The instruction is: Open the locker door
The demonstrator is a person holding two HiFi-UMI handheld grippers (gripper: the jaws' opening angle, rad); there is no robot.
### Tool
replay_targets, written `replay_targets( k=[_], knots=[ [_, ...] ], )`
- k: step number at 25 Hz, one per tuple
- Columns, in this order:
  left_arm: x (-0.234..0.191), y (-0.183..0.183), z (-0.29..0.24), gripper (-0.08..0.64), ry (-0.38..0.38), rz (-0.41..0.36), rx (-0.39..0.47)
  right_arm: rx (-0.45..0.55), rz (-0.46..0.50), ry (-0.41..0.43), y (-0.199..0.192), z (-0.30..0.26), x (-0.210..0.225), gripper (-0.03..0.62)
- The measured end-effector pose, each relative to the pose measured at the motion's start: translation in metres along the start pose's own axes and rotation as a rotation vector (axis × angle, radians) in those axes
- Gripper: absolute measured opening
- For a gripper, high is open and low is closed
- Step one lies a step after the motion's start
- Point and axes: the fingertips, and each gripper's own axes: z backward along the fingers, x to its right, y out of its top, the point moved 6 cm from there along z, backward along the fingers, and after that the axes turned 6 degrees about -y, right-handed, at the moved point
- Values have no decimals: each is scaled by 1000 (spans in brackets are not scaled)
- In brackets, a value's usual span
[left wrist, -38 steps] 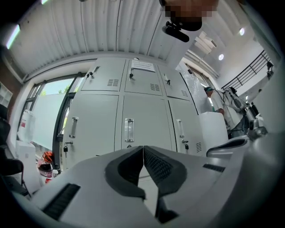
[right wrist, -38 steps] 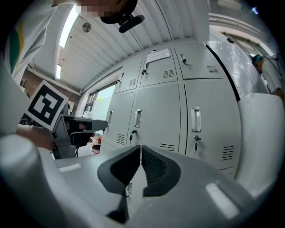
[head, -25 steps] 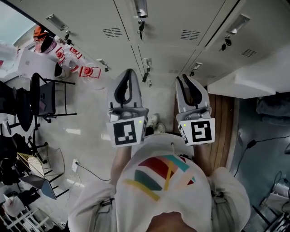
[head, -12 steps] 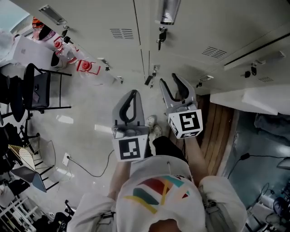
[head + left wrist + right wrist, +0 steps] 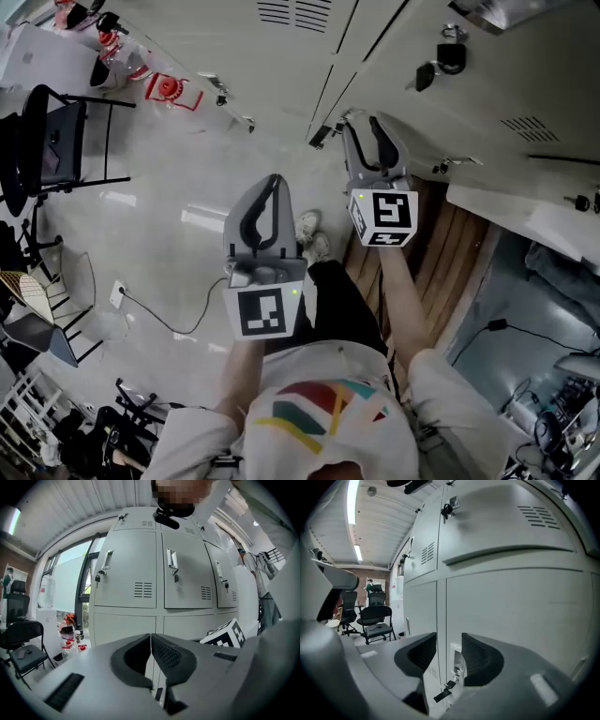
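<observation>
Grey metal lockers [image 5: 281, 56] stand ahead in stacked rows. In the right gripper view, a lower locker door [image 5: 515, 620] fills the frame. Its handle plate [image 5: 455, 660] with a hanging key [image 5: 443, 694] shows ahead, in the gap between my jaws. My right gripper [image 5: 366, 127] [image 5: 449, 645] is open, its jaws having just been opening, and nothing is between the pads. My left gripper [image 5: 274, 181] [image 5: 150, 637] is shut and empty, held further back from the lockers. Upper doors with handles [image 5: 171, 559] show ahead of it.
Black office chairs [image 5: 56, 150] and red-capped bottles [image 5: 169, 89] stand at the left. A cable [image 5: 169, 323] runs across the pale floor. A wooden strip [image 5: 450, 253] and a white ledge [image 5: 525, 220] are at the right. The person's shoes [image 5: 309, 234] are below the grippers.
Both grippers have sunk down the locker front to the lower row. The right gripper's jaws have gone from narrow to wide, and it has moved closer to the lower door's handle.
</observation>
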Motion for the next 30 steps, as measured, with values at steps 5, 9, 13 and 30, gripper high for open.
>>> replay_targets(
  k=[5,9,13,30],
  knots=[
    [-7,-32,-3,17,-2,-1,-57,-52,5,-2,-44,-26,-8,155],
    [-7,-43,-2,17,-4,13,-69,-77,13,-6,-61,-42,-14,155],
    [-3,-48,0,17,-22,21,-77,-81,6,-17,-66,-52,-15,155],
    [-9,-57,23,17,7,40,-96,-100,-54,-23,-71,-64,-17,156]
  ],
)
